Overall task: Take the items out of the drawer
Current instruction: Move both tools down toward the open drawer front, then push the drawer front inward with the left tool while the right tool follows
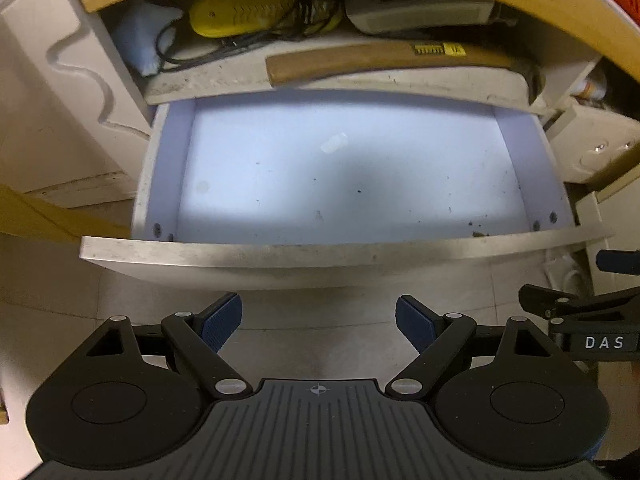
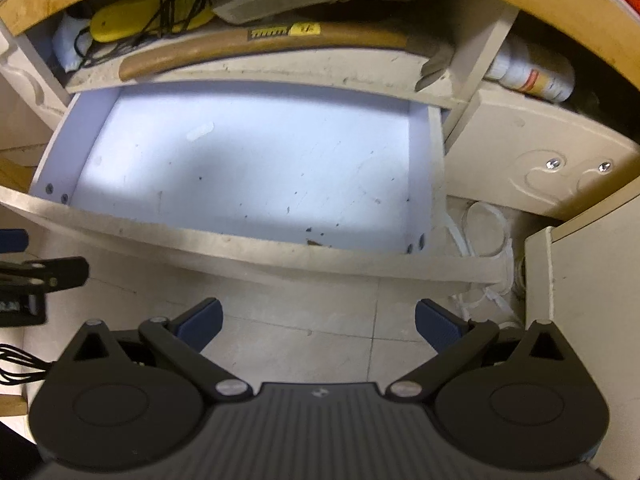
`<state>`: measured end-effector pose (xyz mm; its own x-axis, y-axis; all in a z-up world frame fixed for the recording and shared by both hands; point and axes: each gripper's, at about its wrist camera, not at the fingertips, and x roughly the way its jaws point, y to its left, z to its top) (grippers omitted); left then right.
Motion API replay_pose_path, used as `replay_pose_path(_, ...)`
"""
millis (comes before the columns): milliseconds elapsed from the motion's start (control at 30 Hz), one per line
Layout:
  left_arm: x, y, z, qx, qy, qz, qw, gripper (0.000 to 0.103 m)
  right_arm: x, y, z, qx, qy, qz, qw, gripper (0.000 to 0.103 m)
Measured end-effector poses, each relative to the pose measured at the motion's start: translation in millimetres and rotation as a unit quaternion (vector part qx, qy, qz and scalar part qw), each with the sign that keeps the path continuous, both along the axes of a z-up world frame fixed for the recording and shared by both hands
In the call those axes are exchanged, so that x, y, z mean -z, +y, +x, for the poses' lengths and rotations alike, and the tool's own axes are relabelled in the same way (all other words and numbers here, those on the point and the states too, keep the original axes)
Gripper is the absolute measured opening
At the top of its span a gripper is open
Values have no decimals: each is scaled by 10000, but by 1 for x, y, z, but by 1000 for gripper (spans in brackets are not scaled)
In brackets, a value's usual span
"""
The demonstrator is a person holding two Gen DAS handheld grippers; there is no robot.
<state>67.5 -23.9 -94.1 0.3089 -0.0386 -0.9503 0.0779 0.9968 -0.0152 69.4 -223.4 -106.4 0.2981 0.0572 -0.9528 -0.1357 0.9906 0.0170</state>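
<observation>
Fingers — left gripper [image 1: 319, 322] spread, right gripper [image 2: 319, 324] spread, both empty | drawer [image 1: 344, 254] — one small white piece [image 1: 334, 144]

Pulled-out drawer [image 1: 340, 248] holds 1 small pale scrap [image 1: 334, 143].

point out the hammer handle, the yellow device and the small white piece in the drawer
hammer handle [image 1: 360, 62], left wrist view, mid wooden shaft
yellow device [image 1: 244, 12], left wrist view, ribbed top face
small white piece [image 1: 334, 143], left wrist view, its middle

Both wrist views look down, close above floor, into open drawer [image 1: 320, 184] [image 2: 248, 176]; shared: drawer, shelf [image 1: 340, 80] behind.
</observation>
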Motion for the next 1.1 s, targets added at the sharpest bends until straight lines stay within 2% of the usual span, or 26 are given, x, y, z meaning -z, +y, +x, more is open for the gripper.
replay_pose_path(167, 16, -2, 5, 66, -15, -27, 10000, 85, 13, 3, 2, 89, 72, 37, 9999, 103)
replay_pose_path(600, 60, 20, 19, -509, 364, 47, 9980, 85, 33, -3, 19, 369, 190, 149, 9990, 103)
replay_pose_path(867, 57, 26, 25, -561, 254, 24, 9981, 85, 46, -7, 29, 542, 262, 217, 9980, 103)
replay_pose_path(967, 56, 24, 32, -448, 328, 34, 9985, 85, 50, -8, 32, 606, 290, 242, 9974, 103)
replay_pose_path(1100, 53, 22, 36, -394, 183, 132, 9990, 84, 52, -5, 37, 614, 158, 253, 9977, 103)
